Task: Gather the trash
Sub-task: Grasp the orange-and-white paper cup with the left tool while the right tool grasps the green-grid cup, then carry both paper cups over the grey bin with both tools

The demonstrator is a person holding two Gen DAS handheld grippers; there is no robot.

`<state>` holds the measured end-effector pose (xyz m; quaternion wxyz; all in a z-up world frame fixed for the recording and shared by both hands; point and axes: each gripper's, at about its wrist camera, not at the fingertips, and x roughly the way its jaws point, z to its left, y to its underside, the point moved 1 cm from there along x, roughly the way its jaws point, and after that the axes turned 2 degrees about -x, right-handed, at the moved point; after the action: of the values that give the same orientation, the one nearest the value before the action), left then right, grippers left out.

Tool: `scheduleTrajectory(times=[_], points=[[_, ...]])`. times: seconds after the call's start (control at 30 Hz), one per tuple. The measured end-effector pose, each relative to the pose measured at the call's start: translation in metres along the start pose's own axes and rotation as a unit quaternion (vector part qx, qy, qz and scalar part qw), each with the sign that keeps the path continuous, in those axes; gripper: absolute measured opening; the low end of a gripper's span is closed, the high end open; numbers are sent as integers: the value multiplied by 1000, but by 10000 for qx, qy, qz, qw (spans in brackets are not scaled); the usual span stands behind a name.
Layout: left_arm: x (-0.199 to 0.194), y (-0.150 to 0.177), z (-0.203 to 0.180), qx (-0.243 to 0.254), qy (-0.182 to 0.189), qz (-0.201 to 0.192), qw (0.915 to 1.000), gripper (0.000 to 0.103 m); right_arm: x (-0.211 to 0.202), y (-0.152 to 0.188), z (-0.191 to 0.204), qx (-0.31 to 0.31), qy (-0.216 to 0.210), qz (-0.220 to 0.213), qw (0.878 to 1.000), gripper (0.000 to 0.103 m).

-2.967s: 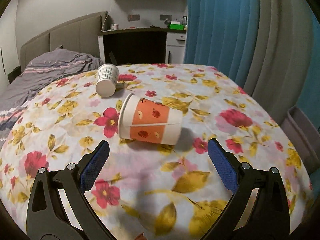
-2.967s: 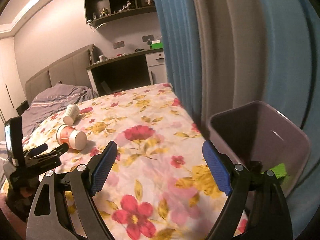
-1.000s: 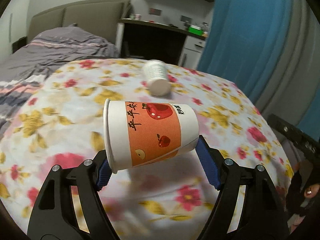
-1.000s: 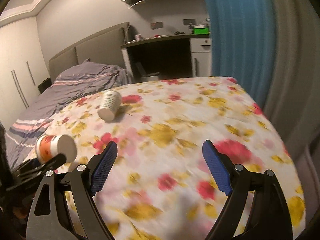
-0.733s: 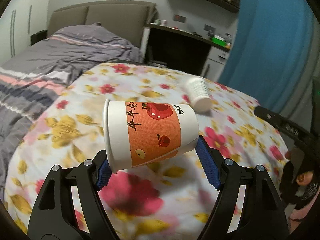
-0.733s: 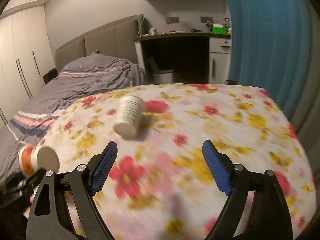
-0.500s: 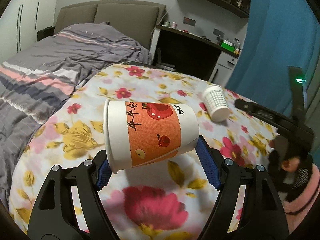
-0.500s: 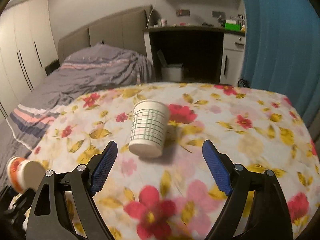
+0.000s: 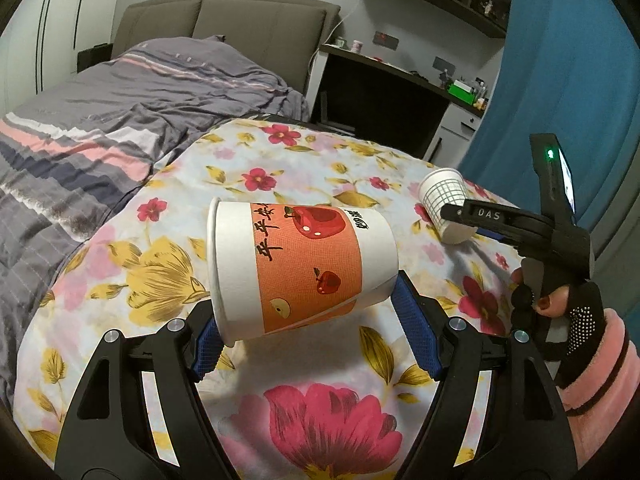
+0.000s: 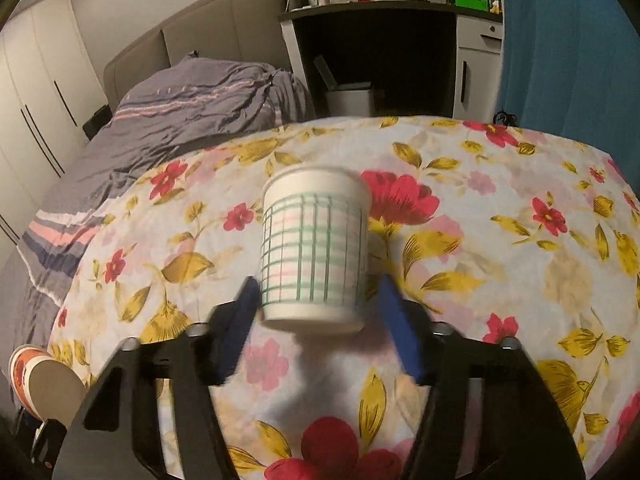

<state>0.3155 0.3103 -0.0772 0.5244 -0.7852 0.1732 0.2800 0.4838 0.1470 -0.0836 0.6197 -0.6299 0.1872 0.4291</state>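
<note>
My left gripper (image 9: 306, 300) is shut on an orange and white paper cup with apple pictures (image 9: 300, 266). It holds the cup on its side, above the floral tablecloth (image 9: 320, 420). That cup also shows at the lower left of the right wrist view (image 10: 38, 380). A white paper cup with a green grid (image 10: 314, 250) lies on its side on the cloth, base toward me. My right gripper (image 10: 316, 304) has its jaws on either side of this cup's base, blurred by motion. The grid cup also shows in the left wrist view (image 9: 446, 208).
The round table with the floral cloth (image 10: 500, 240) stands beside a bed with grey striped bedding (image 9: 100, 120). A dark desk (image 10: 380, 40) and a blue curtain (image 9: 560, 80) stand behind. A gloved hand holds the right gripper's handle (image 9: 560, 292).
My right gripper has swung left, moved up to the grid cup and narrowed its jaws around the cup's base. My left gripper still holds the apple cup and has turned left toward the bed.
</note>
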Motion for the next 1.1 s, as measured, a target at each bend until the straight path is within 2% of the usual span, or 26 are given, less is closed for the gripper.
scheduleTrajectory(times=[0.27, 0.47, 0.63, 0.87, 1.1], points=[[-4, 2, -10, 110, 0, -12, 9999, 74, -24, 9, -5, -91, -32, -221, 9997, 53], [-20, 5, -29, 231, 96, -93, 9996, 74, -70, 28, -15, -253, -82, -430, 9987, 53], [-38, 10, -60, 452, 275, -149, 9985, 74, -125, 54, -32, -449, -138, -661, 9967, 53], [-59, 29, -113, 793, 659, -119, 9946, 74, -195, 92, -69, -594, 26, -875, 9944, 53], [-79, 57, -183, 1249, 1179, -36, 9851, 74, -261, 135, -116, -504, 325, -1085, 9923, 53]])
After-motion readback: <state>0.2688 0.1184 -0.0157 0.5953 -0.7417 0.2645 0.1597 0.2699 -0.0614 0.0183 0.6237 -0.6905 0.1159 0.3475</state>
